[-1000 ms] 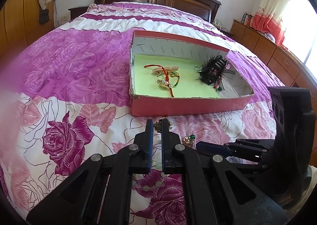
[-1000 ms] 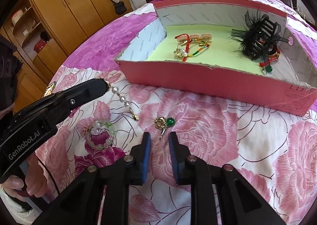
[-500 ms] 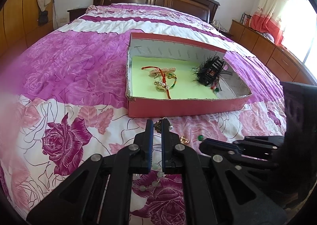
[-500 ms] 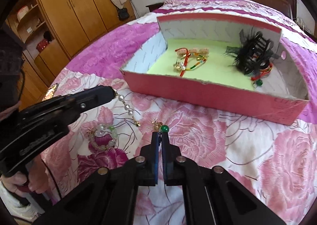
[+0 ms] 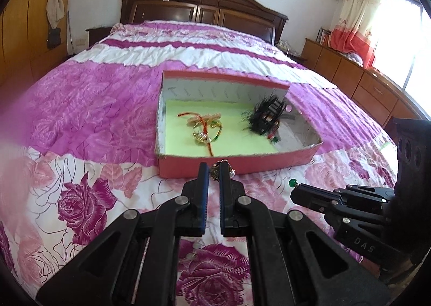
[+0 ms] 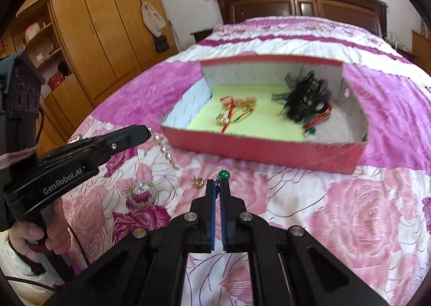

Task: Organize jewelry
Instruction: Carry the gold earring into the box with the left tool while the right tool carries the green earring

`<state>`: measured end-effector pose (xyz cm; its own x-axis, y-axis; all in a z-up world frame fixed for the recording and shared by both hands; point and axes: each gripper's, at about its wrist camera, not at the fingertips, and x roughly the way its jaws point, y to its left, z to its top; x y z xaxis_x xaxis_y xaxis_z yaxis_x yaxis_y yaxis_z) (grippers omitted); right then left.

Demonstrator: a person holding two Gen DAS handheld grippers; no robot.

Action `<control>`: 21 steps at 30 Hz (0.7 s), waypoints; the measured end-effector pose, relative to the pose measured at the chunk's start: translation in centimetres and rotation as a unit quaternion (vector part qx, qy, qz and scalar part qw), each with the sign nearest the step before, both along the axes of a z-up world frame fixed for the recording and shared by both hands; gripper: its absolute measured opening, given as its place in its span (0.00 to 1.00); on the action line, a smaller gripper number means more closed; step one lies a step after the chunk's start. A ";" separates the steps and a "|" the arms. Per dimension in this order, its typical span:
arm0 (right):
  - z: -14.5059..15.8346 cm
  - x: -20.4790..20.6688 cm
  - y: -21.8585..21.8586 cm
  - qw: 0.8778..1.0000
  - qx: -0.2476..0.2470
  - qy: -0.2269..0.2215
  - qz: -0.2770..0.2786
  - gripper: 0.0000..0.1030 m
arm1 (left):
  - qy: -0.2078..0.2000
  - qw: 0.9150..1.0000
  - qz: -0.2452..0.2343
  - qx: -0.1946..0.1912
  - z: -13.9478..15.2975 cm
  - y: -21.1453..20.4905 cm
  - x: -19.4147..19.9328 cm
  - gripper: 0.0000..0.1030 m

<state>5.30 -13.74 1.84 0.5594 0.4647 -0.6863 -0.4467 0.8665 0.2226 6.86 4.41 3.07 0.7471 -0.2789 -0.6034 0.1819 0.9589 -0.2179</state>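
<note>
- Jewelry lies in two places: some in a red cardboard box [image 5: 237, 165] on the bed, some loose on the bedspread [image 6: 350, 211] in front of it.
- Bedspread is pink, magenta and white with large roses; a dark wooden headboard [image 5: 204, 6] stands at the far end, orange-brown wardrobes [image 6: 102, 25] along one wall, a curtained window [image 5: 358, 4] on the other side.
- Box has a pale green floor and its long side runs across the bed, near wall facing both claws.
- Inside it, a red-cord bracelet with gold charms [image 5: 206, 130] lies left of a black feathered hair clip [image 5: 269, 117]; a green bead sits by the clip.
- Left claw [image 5: 213, 171] is closed on a pearl chain [image 6: 168, 153], which hangs slanting from its tip down toward the bedspread.
- Right claw [image 6: 218, 190] is closed on a green-bead earring [image 6: 223, 174], the bead standing just above the fingertips, clear of the bed.
- Loose on the bedspread near the right claw lie a small gold piece [image 6: 198, 182] and a ring of pale beads [image 6: 140, 194].
- A hand [image 6: 32, 233] grips the left claw's handle.
- Only the box's near wall stands between the claws and the green floor.
</note>
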 end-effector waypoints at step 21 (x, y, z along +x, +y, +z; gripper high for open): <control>3.0 1.0 -3.2 0.991 0.011 -0.113 -0.071 0.04 | -0.093 0.995 0.022 -0.011 2.3 -1.7 2.3 0.00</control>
